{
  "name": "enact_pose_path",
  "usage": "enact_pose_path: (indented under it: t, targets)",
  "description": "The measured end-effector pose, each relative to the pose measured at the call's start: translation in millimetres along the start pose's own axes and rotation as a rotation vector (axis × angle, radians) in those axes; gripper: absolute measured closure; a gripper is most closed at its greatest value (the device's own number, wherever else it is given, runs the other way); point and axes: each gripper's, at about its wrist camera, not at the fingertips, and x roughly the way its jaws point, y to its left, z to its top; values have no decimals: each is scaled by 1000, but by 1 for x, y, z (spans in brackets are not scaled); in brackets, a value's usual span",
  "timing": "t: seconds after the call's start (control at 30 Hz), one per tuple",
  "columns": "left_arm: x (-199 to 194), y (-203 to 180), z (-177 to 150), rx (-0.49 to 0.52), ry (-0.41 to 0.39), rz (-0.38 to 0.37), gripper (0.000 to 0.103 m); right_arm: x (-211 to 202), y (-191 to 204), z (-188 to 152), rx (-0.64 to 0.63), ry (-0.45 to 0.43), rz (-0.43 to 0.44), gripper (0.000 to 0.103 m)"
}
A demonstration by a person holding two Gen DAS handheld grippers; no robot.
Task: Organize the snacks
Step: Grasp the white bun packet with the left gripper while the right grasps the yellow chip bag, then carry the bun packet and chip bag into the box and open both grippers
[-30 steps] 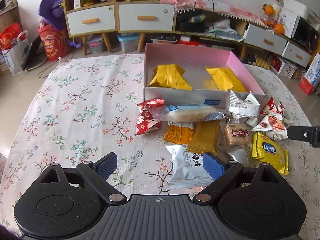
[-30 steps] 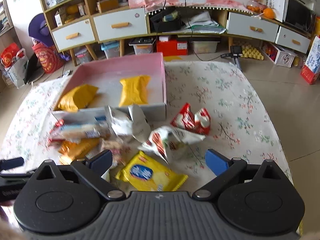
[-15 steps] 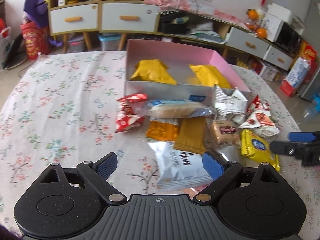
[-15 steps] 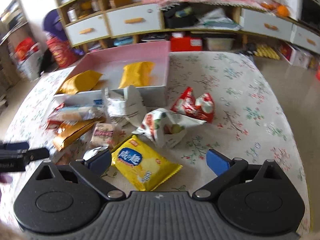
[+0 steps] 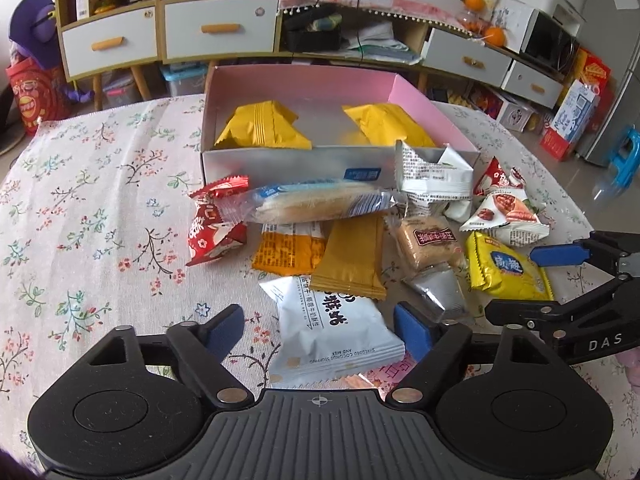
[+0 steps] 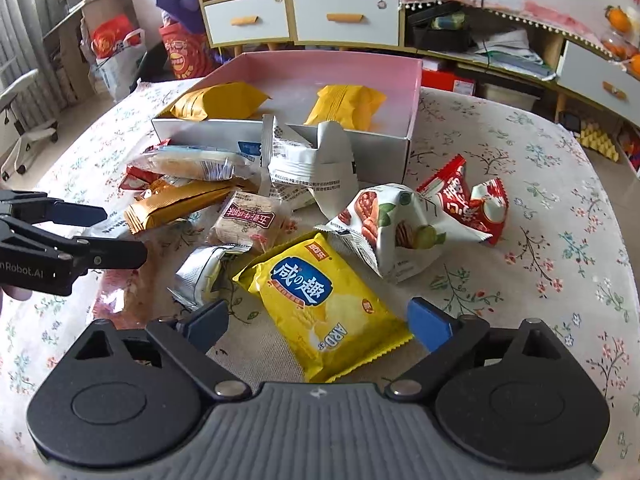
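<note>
Both tools hang low over a desk (image 5: 80, 208) covered with a flowered cloth, each with its jaws spread wide and nothing between them. The left gripper (image 5: 318, 326) straddles a white milk-snack packet (image 5: 332, 328) that lies near the desk's near edge, its blue pads on either side of the packet without touching it. The right gripper (image 6: 318, 320) frames a yellow cracker packet (image 6: 324, 308) in the same way, the packet lying flat on the cloth between the released jaws; from the left wrist view this gripper comes in from the right edge, over that same yellow packet. Behind them, toward the middle of the desk, the rest of the snacks sit in a loose heap: a long clear-wrapped wafer (image 5: 320, 202), two orange-gold bars (image 5: 352, 256), a brown biscuit square (image 5: 432, 240), a crumpled silver wrapper (image 5: 440, 292), a white folded bag (image 5: 432, 176), a nut-print bag (image 6: 392, 232) and red candy packets (image 5: 212, 220). Just beyond the heap stands an open pink box (image 5: 420, 100) with a silver front wall, and two yellow pouches (image 5: 262, 128) lie inside it, one toward each end.
</note>
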Motion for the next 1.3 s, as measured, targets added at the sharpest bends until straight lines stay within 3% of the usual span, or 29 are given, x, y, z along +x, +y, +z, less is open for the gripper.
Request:
enact_pose_path:
  t: [0.17,0.23,0.5,1.3]
  targets:
    - [1,2,0,-12,15,-14,44,7,0,-1,-21,15,-19,20]
    - [0,2,0,-13,19,-9,45,7,1,0,-30,9,-27,22]
    - [-6,6,0,-40,21,15,47,3,8,3,-63,11,-18,56]
    - [-33,30,-1,-121,3,64,47,-13,17,13,4,28,35,70]
